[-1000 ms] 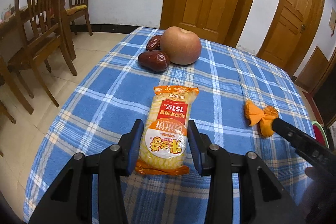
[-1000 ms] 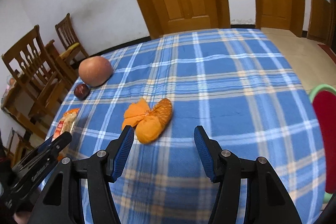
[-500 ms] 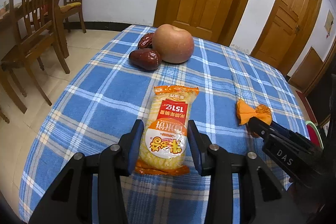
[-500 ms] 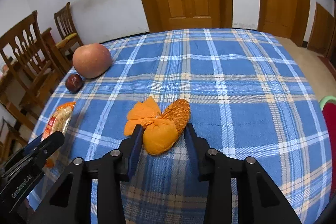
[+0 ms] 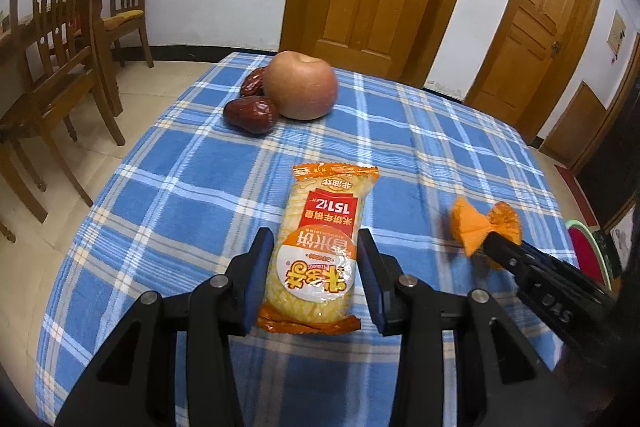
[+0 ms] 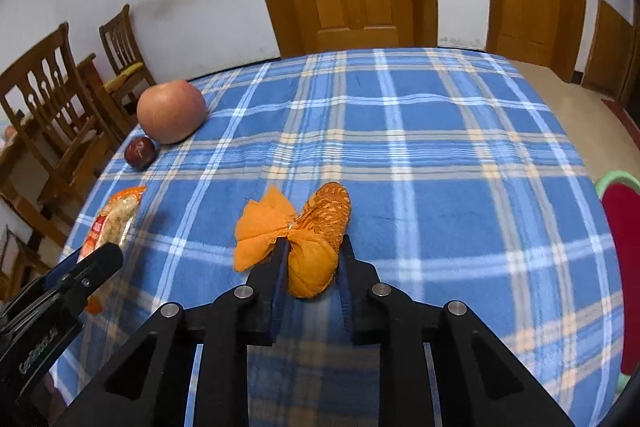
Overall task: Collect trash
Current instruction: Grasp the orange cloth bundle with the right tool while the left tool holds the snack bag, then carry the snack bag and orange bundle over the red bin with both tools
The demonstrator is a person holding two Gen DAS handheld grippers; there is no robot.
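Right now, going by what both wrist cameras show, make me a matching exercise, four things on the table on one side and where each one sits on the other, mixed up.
Things
1. snack packet
2. orange mesh bundle
3. apple
4. nearer red date

Places
A. far part of the plaid tablecloth, toward the doors
B. between the left gripper fingers
C. just beside the apple, on the side toward the chairs
D. between the right gripper fingers

Pairs: 1-B, 2-D, 3-A, 4-C
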